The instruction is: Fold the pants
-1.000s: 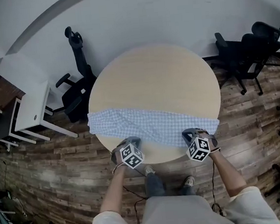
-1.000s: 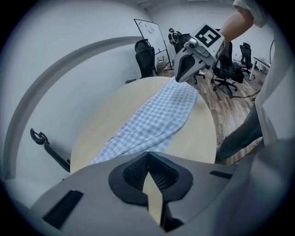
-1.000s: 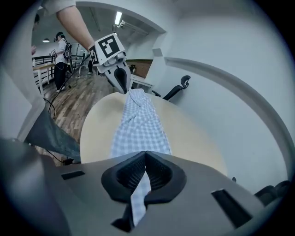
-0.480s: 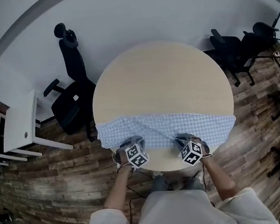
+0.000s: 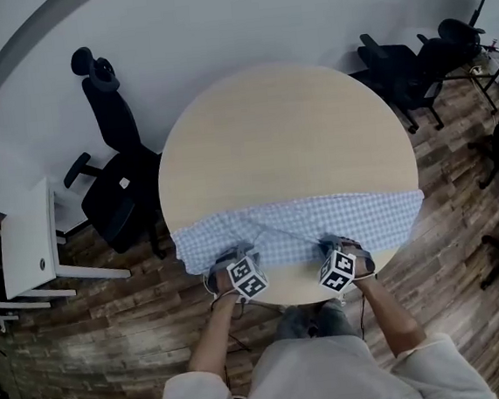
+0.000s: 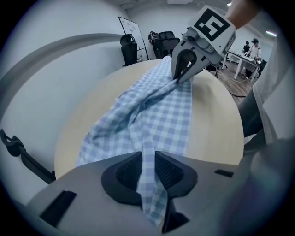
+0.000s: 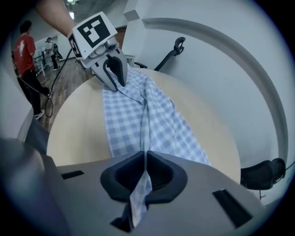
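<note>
Pants (image 5: 296, 225): blue-check band across the near part of the round table (image 5: 281, 121), both ends drooping over the table rim L & R. A thin bare strip shows betw. the cloth's near edge and the table's near rim; the far half of the table is bare.

L gripper (image 5: 235, 255) at the near hem: jaws have just been opening, now approx. half apart, a cloth fold lying loose betw. the pads. R gripper (image 5: 340, 245) on the same hem: jaws just started opening, only a narrow slit, pads pressing a thin cloth edge.

Black office chair (image 5: 112, 181) stands close to the table's L rim, more chairs (image 5: 395, 70) off the far-R rim, white desk (image 5: 31, 250) further L.
</note>
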A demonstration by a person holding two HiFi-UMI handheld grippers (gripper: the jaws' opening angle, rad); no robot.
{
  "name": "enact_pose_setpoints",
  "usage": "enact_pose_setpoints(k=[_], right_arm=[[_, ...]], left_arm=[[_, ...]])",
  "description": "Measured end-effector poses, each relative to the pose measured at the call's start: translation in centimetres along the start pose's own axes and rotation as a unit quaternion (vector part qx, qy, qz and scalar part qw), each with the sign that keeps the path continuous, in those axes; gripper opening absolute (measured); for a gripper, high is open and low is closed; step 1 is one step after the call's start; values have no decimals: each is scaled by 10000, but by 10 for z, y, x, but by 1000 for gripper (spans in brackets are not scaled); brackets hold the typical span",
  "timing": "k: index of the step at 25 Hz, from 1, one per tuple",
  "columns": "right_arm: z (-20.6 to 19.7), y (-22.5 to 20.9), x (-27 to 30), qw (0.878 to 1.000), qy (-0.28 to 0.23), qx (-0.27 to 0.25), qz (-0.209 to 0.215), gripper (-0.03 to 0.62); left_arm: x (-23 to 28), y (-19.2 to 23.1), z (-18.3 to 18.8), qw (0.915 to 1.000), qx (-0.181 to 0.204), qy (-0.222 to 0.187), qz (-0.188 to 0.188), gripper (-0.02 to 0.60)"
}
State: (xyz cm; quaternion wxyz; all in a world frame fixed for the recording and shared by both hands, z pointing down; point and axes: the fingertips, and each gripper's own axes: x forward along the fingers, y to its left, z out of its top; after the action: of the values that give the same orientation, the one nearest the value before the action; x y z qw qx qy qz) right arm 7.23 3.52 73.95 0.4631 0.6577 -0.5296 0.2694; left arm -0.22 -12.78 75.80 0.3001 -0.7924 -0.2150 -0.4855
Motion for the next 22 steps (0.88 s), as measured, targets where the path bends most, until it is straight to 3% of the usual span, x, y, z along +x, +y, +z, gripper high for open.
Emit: enact_pose_setpoints(k=[3,14,22], right_arm=[[-3,-3,1,10000,-4,23,-29,34],[1,-17,-39,9974,-503,-445,-247,34],[-9,23,-49,9936,-569,-956,193,34]], left_arm=[[-1,1,0,9999,166,-1,12,49],[-55,19,-8,9982,358,-165,453,44],[-61,-22,-43,9990,328,43,299,40]])
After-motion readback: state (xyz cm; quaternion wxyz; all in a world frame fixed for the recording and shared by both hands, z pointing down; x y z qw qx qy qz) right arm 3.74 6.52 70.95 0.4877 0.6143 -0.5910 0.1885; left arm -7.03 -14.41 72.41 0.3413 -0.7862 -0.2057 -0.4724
